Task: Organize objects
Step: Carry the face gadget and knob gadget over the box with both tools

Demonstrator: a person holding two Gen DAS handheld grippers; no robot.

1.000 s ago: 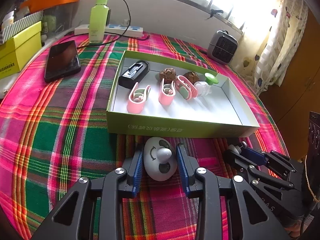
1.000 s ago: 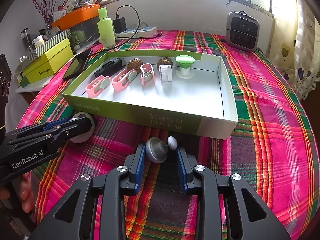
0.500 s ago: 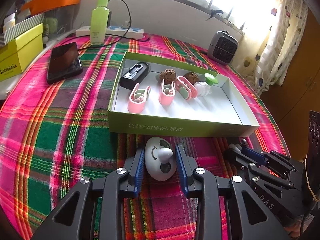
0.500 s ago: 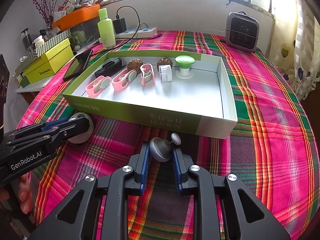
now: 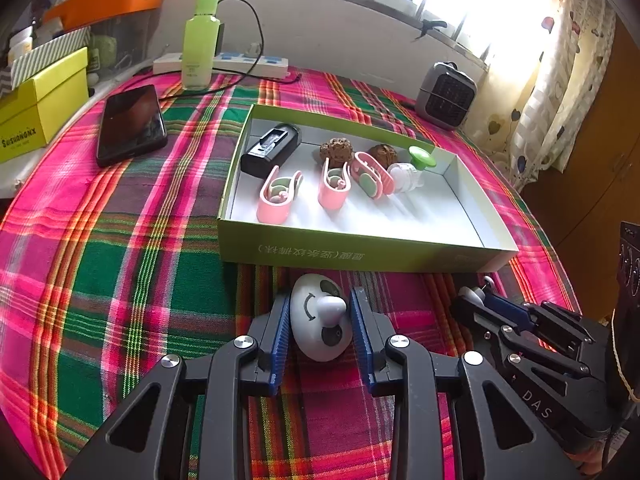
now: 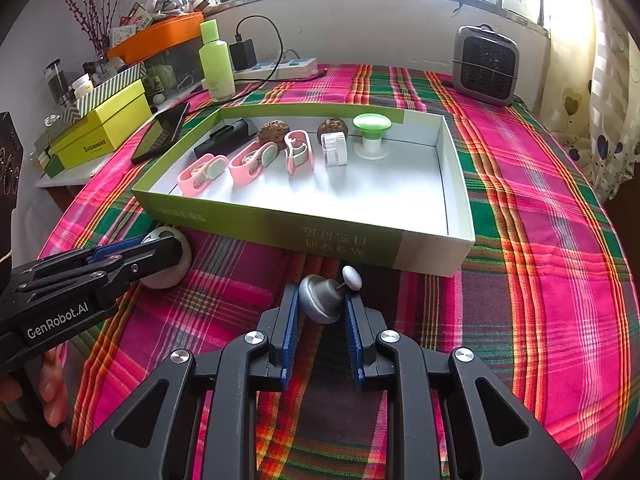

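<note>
A white egg-shaped toy with a panda-like face [image 5: 316, 332] lies on the plaid cloth just in front of the green tray box [image 5: 360, 254]. My left gripper [image 5: 320, 300] is shut on it, both blue pads against its sides. To the right, my right gripper [image 6: 320, 296] is shut on a small grey knob [image 6: 316, 306] with a silver bead on a pin [image 6: 352, 276]. The right wrist view shows the left gripper [image 6: 168, 244] low at the left, over the white toy [image 6: 176, 268]. The box [image 6: 280, 228] holds pink clips [image 6: 248, 162], a black case, two brown nuts and a green-capped piece [image 6: 372, 124].
A black phone [image 5: 130, 124] lies left of the box. A green bottle [image 5: 200, 40] and a power strip stand at the back, and a grey heater [image 5: 446, 94] at the back right. A yellow box [image 5: 40, 108] sits at the far left. A hand [image 6: 52, 392] holds the left gripper.
The right jaws have closed onto the grey knob, which now sits tilted between the pads. The left jaws have narrowed onto the white toy. Neither hand has shifted.
</note>
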